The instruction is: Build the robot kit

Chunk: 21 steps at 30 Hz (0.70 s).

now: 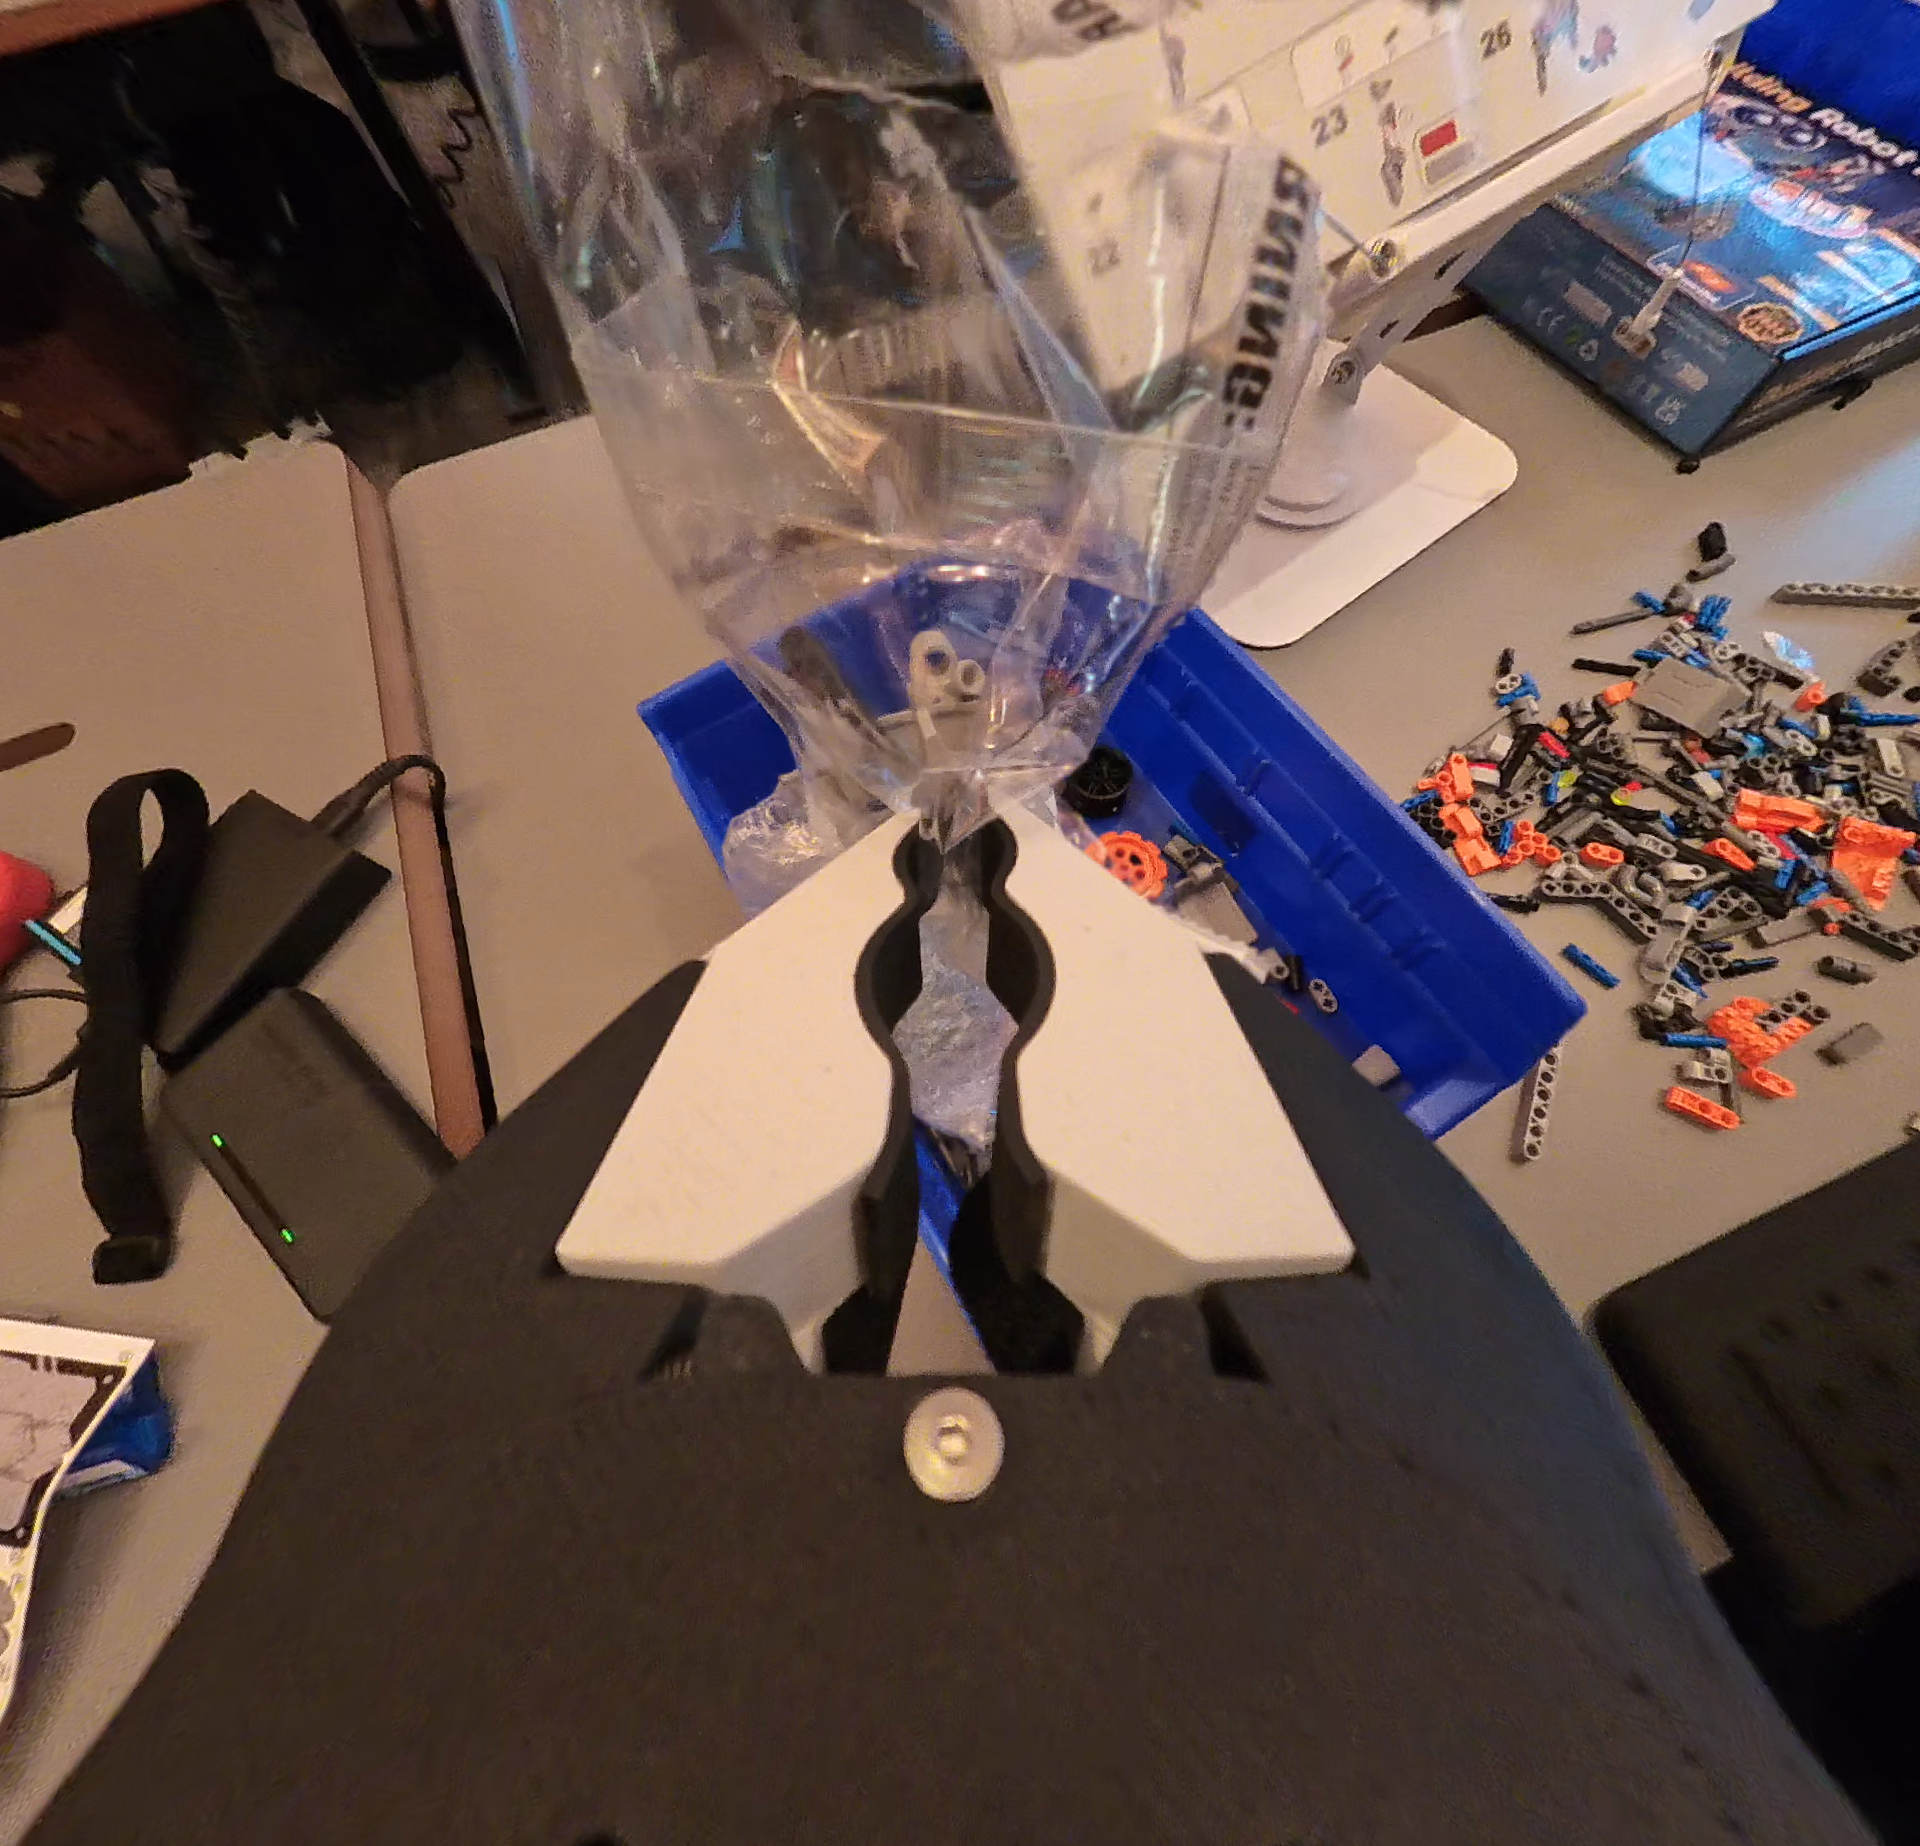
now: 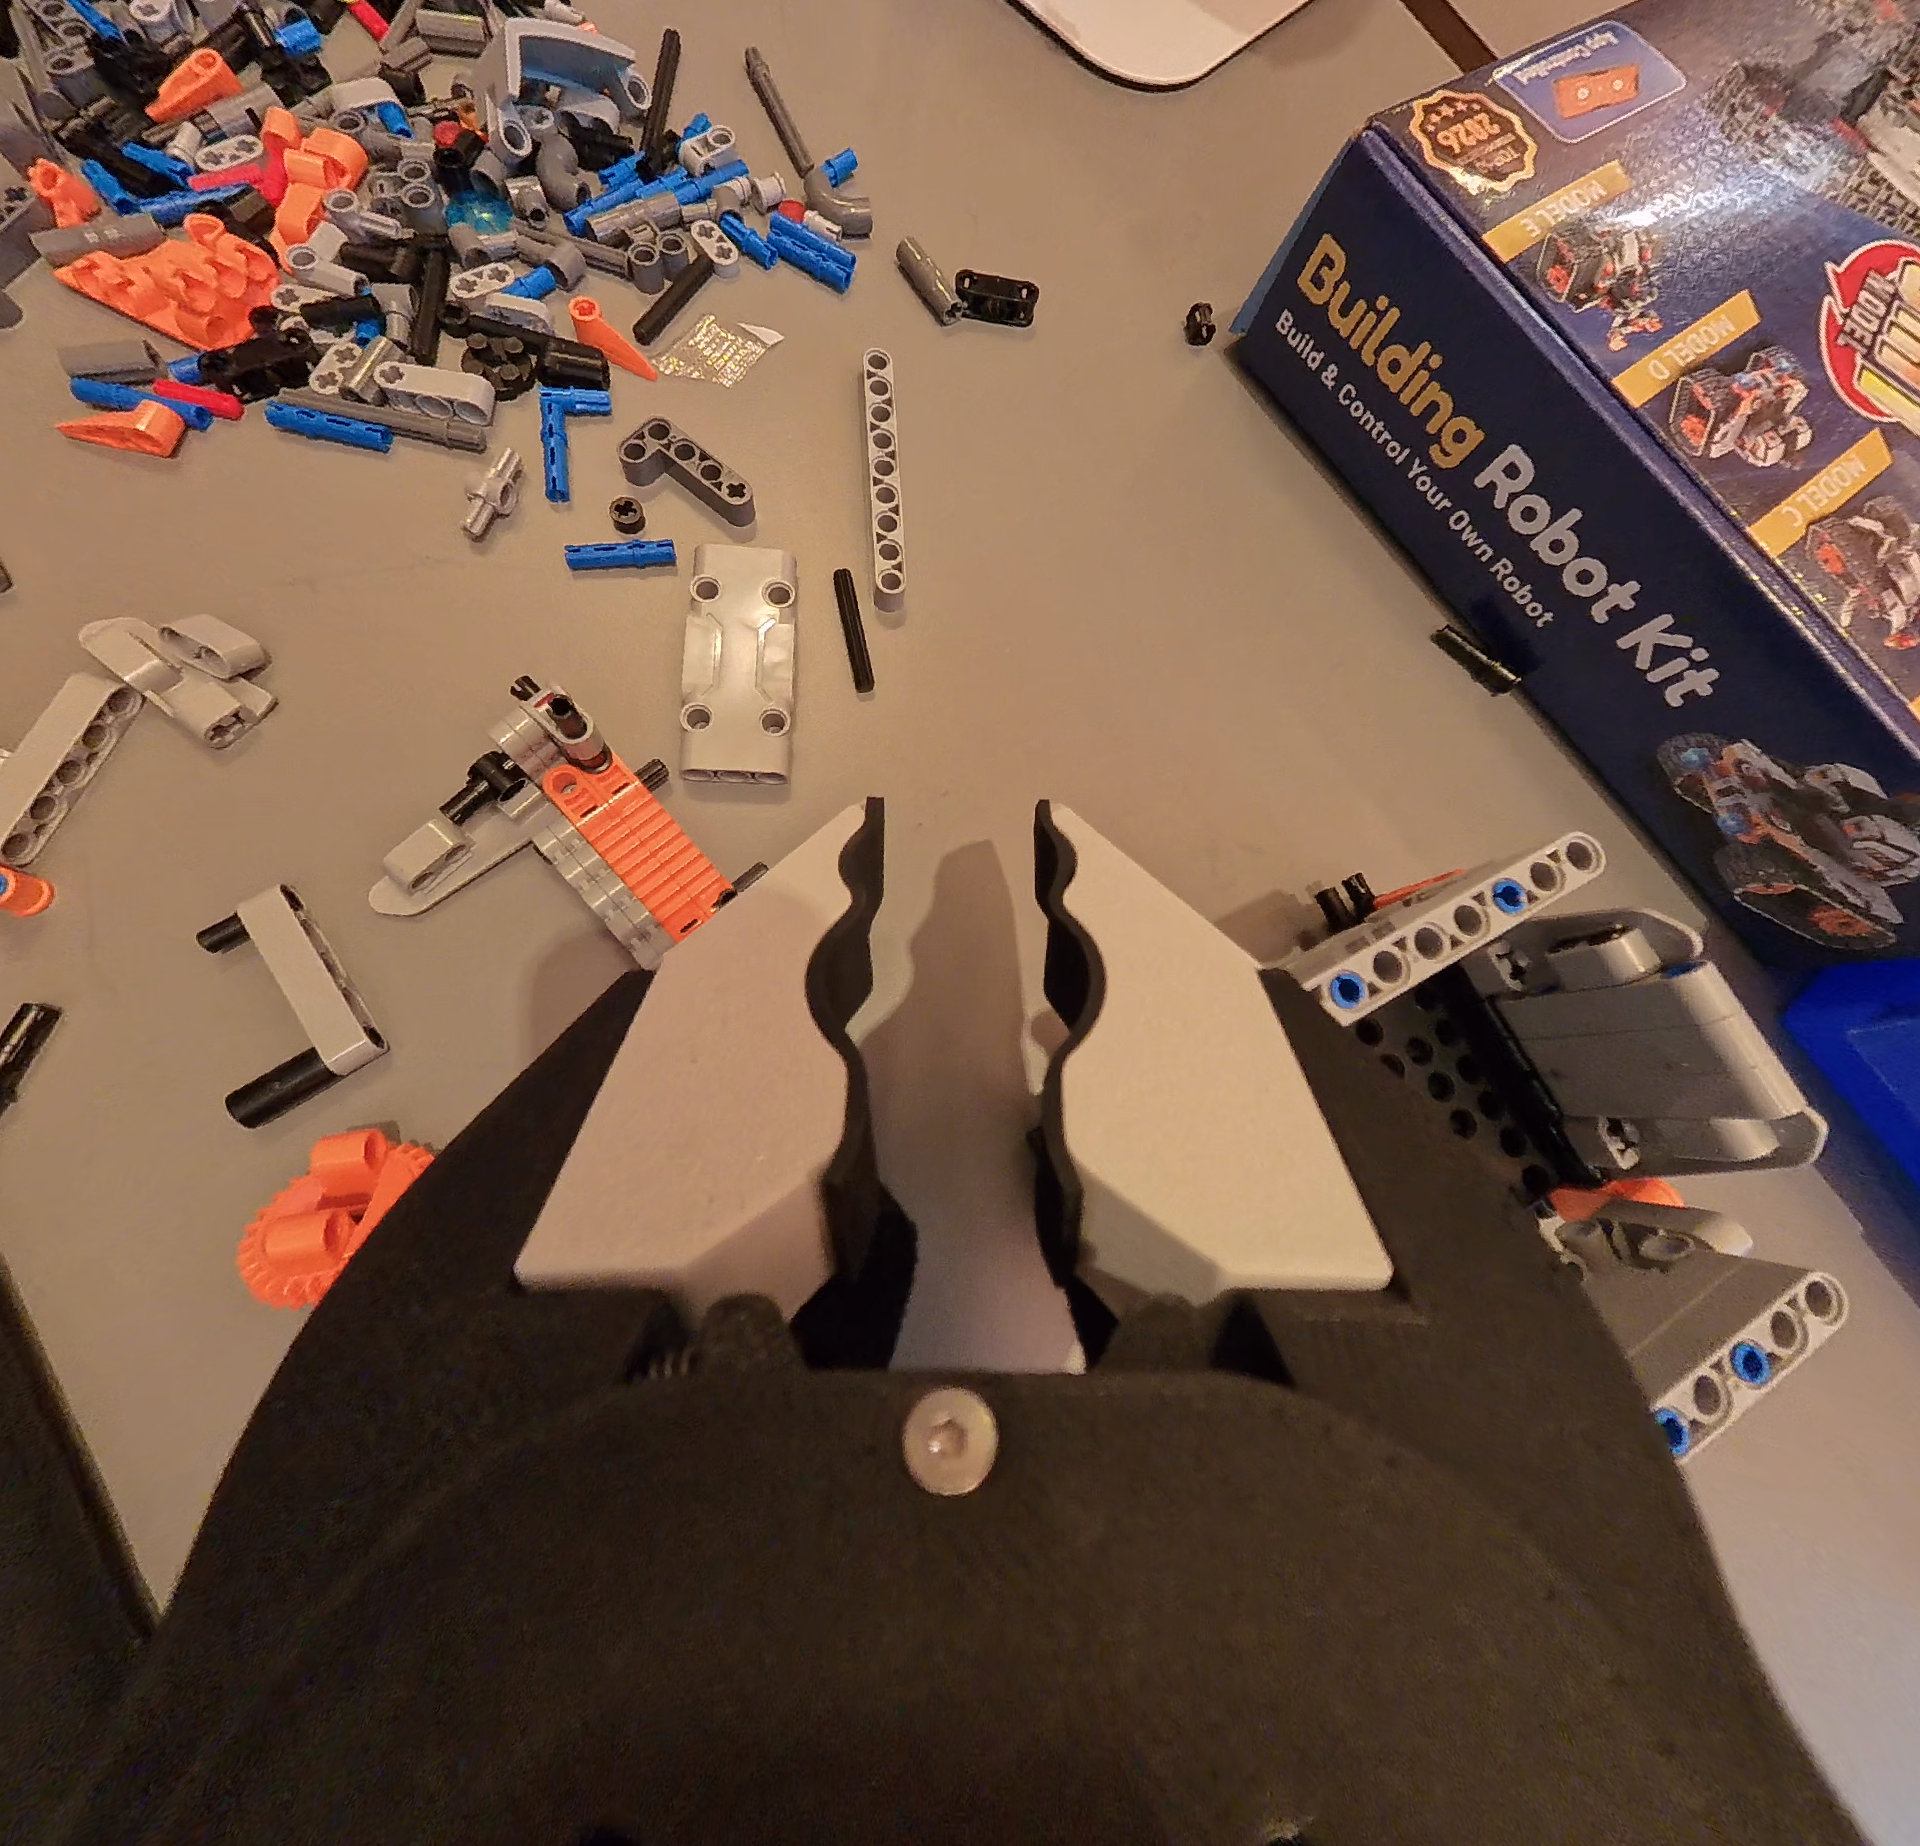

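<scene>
The left gripper (image 1: 951, 840) is clamped on the bunched neck of one clear crinkled plastic bag (image 1: 883, 342), which balloons upward with a few small grey pieces (image 1: 940, 679) inside, above one blue plastic bin (image 1: 1340, 882) holding an orange gear (image 1: 1127, 861) and a black wheel (image 1: 1101, 783). Right of the bin lies a scattered heap of orange, blue, grey and black building pieces (image 1: 1704, 830). The right gripper (image 2: 958, 830) hovers with fingers apart and empty over the grey tabletop (image 2: 1122, 549), between one orange-ribbed grey subassembly (image 2: 613, 840) and one larger grey motor assembly (image 2: 1579, 1048); one dark blue printed cardboard box (image 2: 1621, 466) stands to its right.
</scene>
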Tool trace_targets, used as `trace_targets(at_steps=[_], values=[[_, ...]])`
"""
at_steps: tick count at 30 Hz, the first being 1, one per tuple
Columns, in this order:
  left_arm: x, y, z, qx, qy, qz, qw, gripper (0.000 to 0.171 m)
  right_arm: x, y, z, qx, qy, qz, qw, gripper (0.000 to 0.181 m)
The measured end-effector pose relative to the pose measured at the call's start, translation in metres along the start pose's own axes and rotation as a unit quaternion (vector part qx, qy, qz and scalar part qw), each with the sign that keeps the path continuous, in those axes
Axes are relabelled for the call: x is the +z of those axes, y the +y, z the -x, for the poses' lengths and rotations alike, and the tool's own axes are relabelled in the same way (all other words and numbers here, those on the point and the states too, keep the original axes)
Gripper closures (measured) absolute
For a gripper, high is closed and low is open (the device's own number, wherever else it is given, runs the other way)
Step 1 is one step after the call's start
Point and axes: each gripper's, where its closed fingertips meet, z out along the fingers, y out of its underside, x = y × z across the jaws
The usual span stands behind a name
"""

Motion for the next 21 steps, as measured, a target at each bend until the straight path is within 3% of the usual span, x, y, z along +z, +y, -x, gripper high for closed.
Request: trace_targets(at_steps=[6,13,17,21], values=[[-0.004,0.007,-0.005,0.007,-0.008,0.013,1.0,0.169,0.0,0.0,0.0,0.003,-0.005,-0.003,1.0,0.154],[-0.024,-0.022,0.007,0.017,-0.02,-0.024,0.999,0.168,0.001,0.001,0.0,0.003,-0.004,-0.001,1.0,0.154],[-0.033,-0.027,0.015,0.016,0.022,-0.034,0.999,0.169,0.0,0.0,0.001,0.002,-0.004,-0.003,1.0,0.154],[-0.039,-0.021,0.007,0.043,0.127,-0.075,0.988,0.169,-0.001,-0.002,0.002,-0.001,-0.007,-0.004,1.0,0.154]])
